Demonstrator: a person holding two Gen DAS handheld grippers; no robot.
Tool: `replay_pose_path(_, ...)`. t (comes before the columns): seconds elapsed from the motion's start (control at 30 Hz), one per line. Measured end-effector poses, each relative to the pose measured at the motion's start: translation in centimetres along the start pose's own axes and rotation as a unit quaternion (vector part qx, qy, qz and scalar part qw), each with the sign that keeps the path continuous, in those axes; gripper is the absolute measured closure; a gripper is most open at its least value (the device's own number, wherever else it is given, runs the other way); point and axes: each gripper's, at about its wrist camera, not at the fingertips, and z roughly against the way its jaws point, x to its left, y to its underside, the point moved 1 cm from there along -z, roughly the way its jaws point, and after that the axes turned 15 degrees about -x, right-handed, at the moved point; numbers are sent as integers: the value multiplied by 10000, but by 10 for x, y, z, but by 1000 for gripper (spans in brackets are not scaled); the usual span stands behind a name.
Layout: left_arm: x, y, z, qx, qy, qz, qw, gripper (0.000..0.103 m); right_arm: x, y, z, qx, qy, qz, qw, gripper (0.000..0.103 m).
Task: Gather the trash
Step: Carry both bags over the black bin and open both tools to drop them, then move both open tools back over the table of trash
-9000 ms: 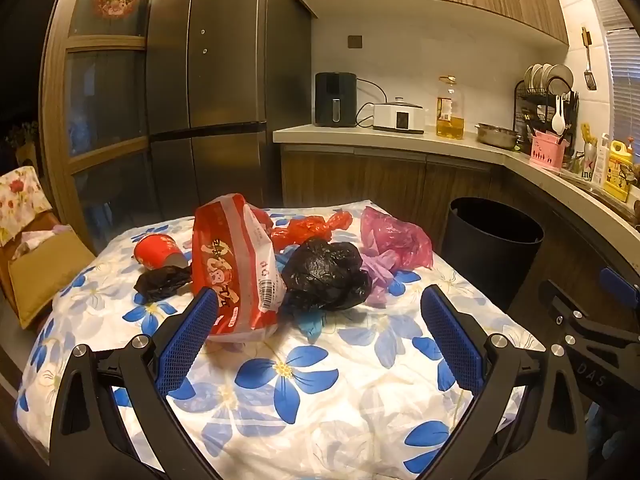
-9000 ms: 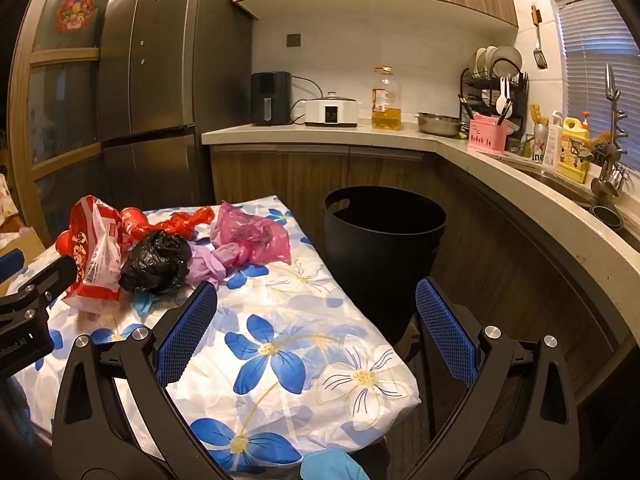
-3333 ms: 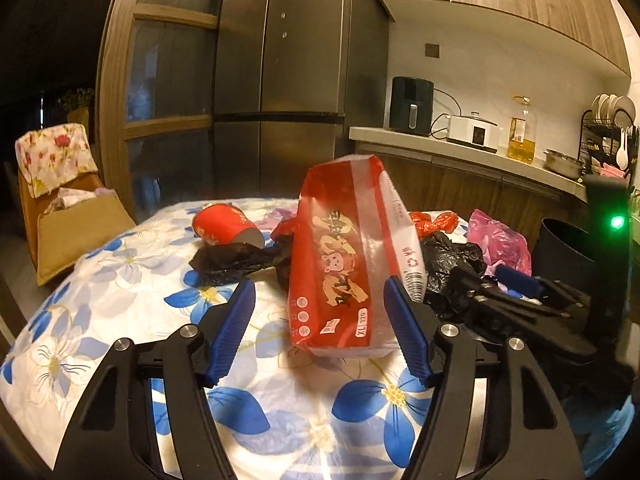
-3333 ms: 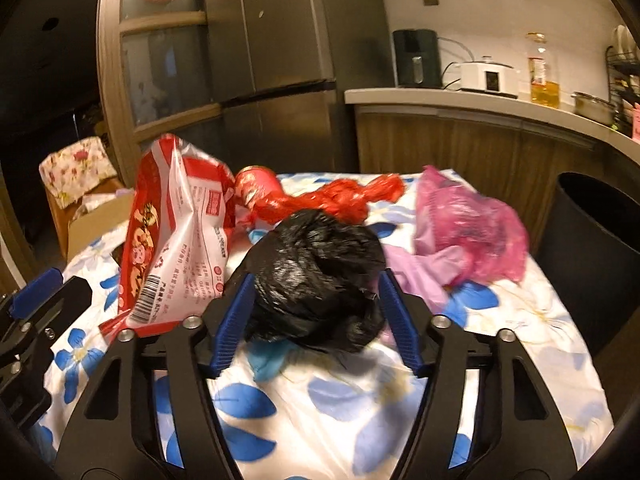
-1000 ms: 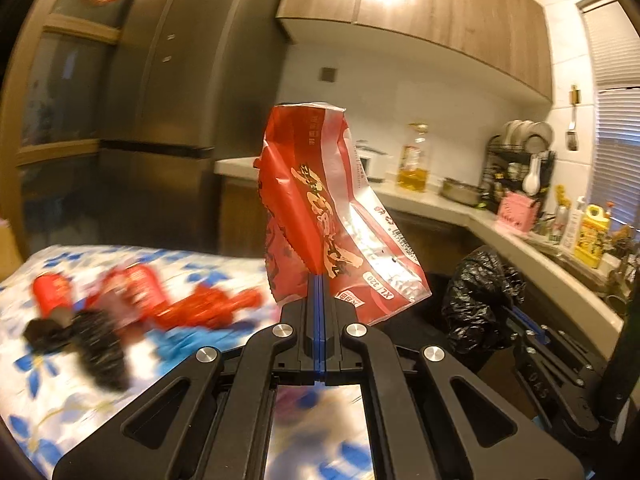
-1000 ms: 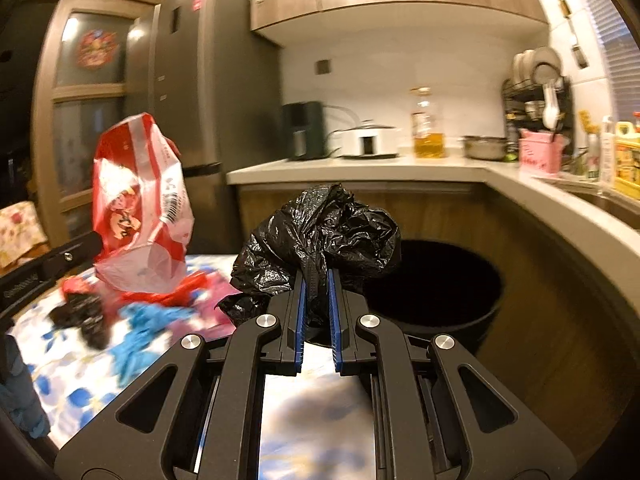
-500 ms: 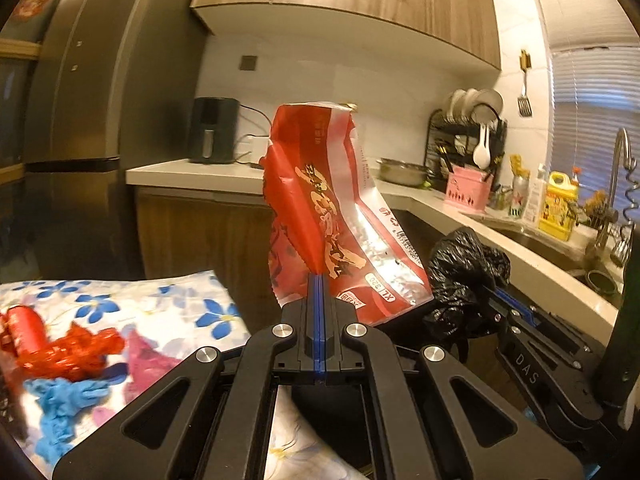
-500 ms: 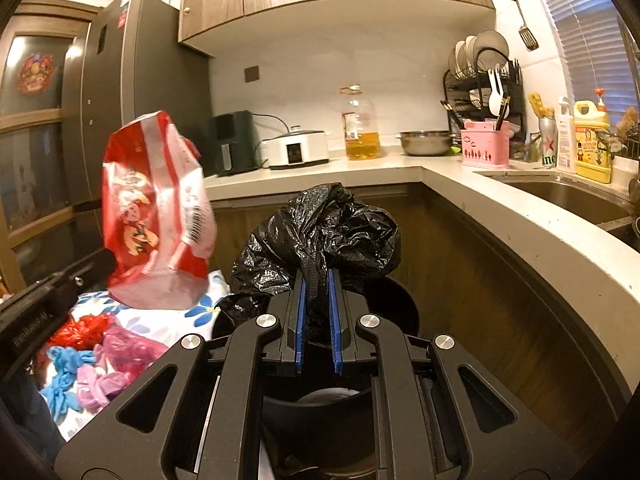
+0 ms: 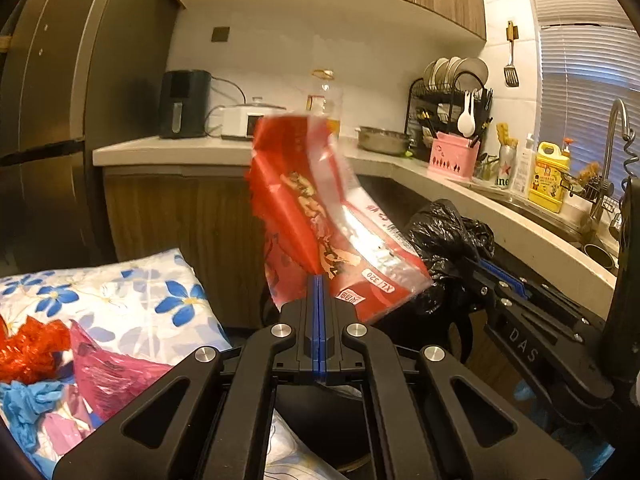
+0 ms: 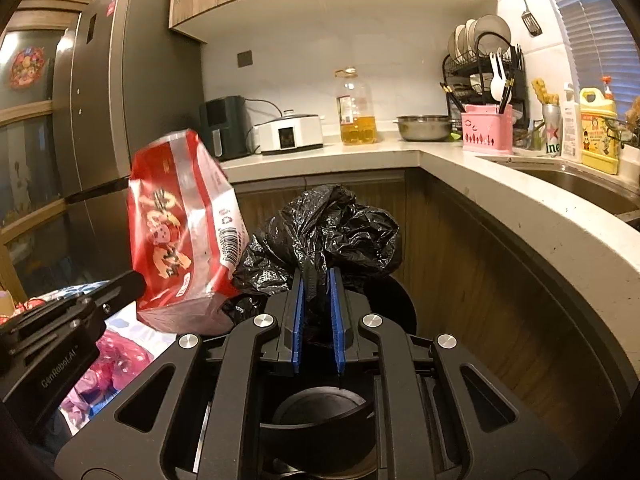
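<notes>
Left wrist view: the left tongs (image 9: 319, 292) are clamped flat on the bottom edge of the red snack bag (image 9: 316, 216), held up past the corner of the flowered worktop (image 9: 132, 300); more litter lies on it. Keep that pinch until the bag hangs over the bin.

Right wrist view: the right tongs (image 10: 316, 292) have just been easing apart, with the black plastic bag (image 10: 328, 232) between their pads, directly above the black bin (image 10: 320, 412). Let it drop straight down, clear of the rim.
</notes>
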Motion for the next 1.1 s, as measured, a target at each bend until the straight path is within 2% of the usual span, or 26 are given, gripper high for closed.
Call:
replay_pose_path(0.17,2,8,-6,128,35,15,9999,98,-7,3,-7,81,44,-25,10000,73)
replay_pose_path(0.37,11,13,-3,180,-91,148,9997,66,-11,6,-3,106,116,-121,9998,58)
replay_pose_path(0.43,14,13,3,147,-192,159,9996,48,-9,7,1,101,138,-112,9998,48)
replay_pose_path(0.63,19,13,30,24,-580,49,9983,23,-3,6,18,78,165,-195,9996,28)
replay_pose_path(0.83,28,9,65,-162,-856,93,9962,16,14,6,43,-25,89,-97,9999,19)
replay_pose_path(1.1,39,3,105,-366,-1141,89,9927,7,38,3,76,-233,100,-50,9997,16)
